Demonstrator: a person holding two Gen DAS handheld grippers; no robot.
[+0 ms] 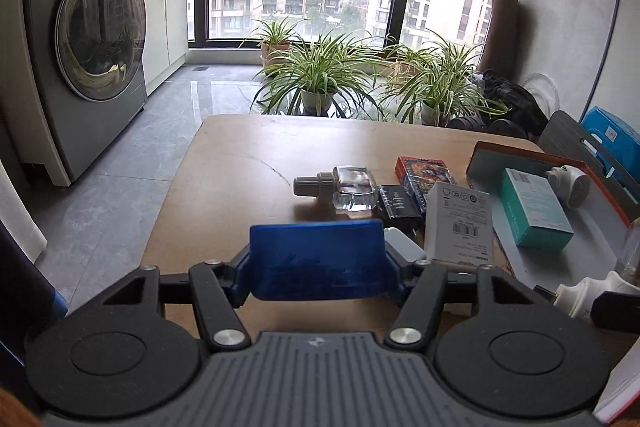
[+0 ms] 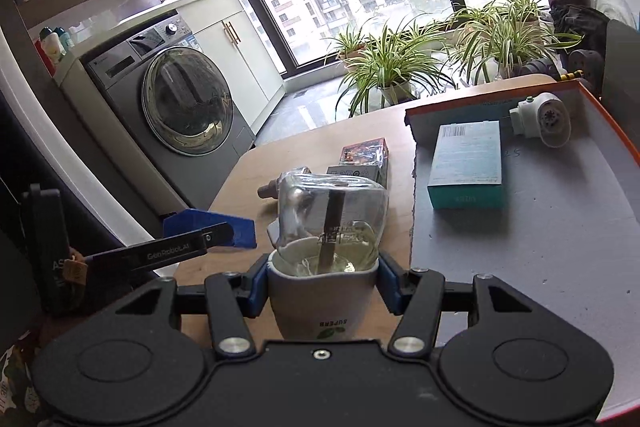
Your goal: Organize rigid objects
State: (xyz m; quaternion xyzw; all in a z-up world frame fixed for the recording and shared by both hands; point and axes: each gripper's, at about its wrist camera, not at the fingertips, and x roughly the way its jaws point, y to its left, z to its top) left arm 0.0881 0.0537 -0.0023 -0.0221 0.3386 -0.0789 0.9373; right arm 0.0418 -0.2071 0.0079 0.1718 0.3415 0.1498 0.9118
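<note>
Partly hidden: glass bottle [image 2: 332, 227] base inside right hand-held gripper [image 2: 322, 283].

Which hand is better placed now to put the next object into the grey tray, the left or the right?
The right. Its tool is shut on a glass bottle beside the tray. The left tool grips a blue block, farther from the tray.

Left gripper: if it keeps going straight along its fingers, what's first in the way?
Probably the clear glass bottle lying on its side on the wooden table, just ahead of the left gripper and slightly right; depth is uncertain.
</note>
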